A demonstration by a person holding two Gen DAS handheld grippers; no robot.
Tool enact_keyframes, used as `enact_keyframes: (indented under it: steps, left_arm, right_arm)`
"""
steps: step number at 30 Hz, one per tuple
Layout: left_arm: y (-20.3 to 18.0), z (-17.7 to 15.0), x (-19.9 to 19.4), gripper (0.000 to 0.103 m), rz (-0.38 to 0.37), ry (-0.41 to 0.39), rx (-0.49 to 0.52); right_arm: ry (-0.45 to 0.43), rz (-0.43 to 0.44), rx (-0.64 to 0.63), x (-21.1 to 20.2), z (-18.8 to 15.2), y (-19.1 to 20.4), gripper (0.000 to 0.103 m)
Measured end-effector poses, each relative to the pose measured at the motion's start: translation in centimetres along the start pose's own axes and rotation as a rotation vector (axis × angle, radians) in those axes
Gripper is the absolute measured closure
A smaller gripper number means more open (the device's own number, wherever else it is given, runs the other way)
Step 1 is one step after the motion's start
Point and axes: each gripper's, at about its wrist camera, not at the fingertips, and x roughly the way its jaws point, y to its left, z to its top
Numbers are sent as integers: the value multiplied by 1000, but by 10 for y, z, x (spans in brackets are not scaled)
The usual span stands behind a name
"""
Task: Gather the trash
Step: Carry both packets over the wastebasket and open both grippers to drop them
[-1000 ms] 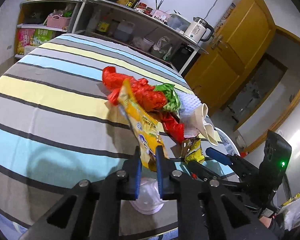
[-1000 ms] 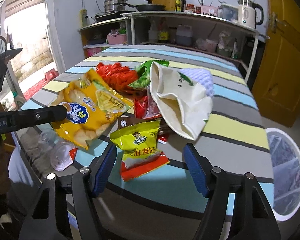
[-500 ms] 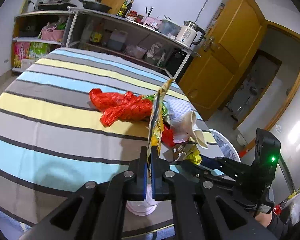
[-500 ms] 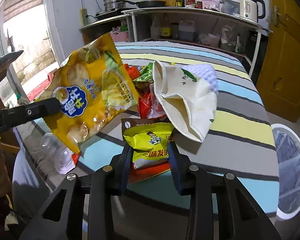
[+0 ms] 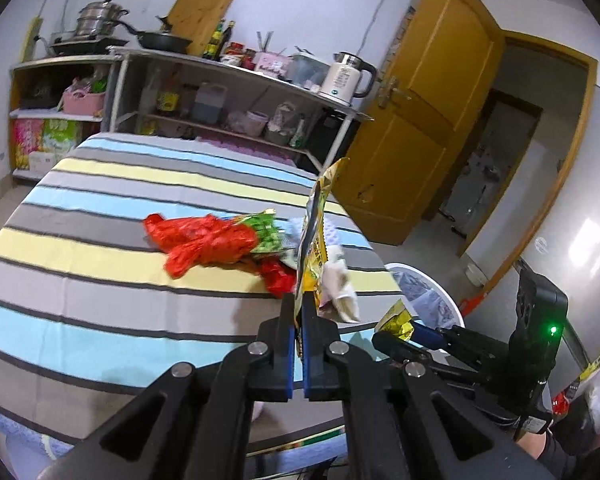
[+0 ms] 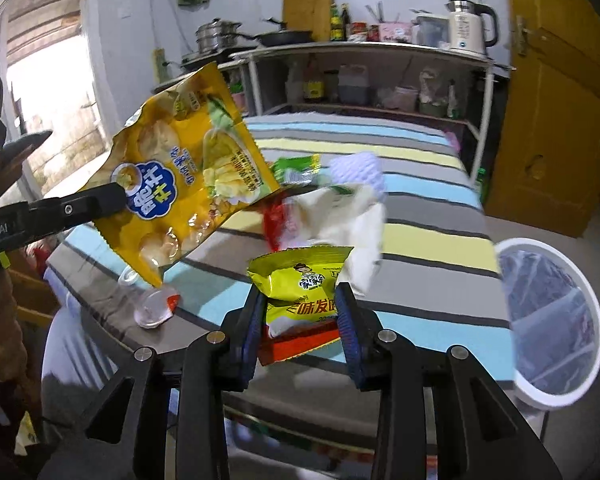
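My left gripper [image 5: 299, 308] is shut on a large yellow chip bag [image 5: 316, 240], seen edge-on and lifted above the striped table [image 5: 100, 280]. From the right wrist view the same chip bag [image 6: 180, 192] hangs in the air at the left, pinched by the left gripper [image 6: 118, 196]. My right gripper [image 6: 300, 312] is shut on a small yellow-green snack packet [image 6: 300, 288], raised off the table. On the table remain a red bag [image 5: 208, 240], a green wrapper [image 5: 266, 228], a white cloth bag [image 6: 348, 216] and a clear plastic bottle [image 6: 152, 308].
A white bin lined with clear plastic [image 6: 548, 320] stands on the floor right of the table. Shelves [image 5: 220, 92] with pots and a kettle [image 5: 346, 80] line the far wall. A wooden door [image 5: 420, 120] stands open at the right.
Both grippers closed on their packets and lifted them off the table. The chip bag rose and turned edge-on to the left camera; the small packet came up between the right fingers.
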Motion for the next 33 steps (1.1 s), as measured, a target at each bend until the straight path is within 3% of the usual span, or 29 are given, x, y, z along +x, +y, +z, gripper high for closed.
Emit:
enact_keyframes:
  steps: [21, 33]
  left_arm:
    - [-131, 19, 109, 101, -174, 110, 265]
    - [-188, 16, 181, 100, -230, 214, 319]
  right_arm:
    - [-20, -258, 238, -29, -24, -141, 67]
    - [33, -326, 357, -20, -47, -207, 66]
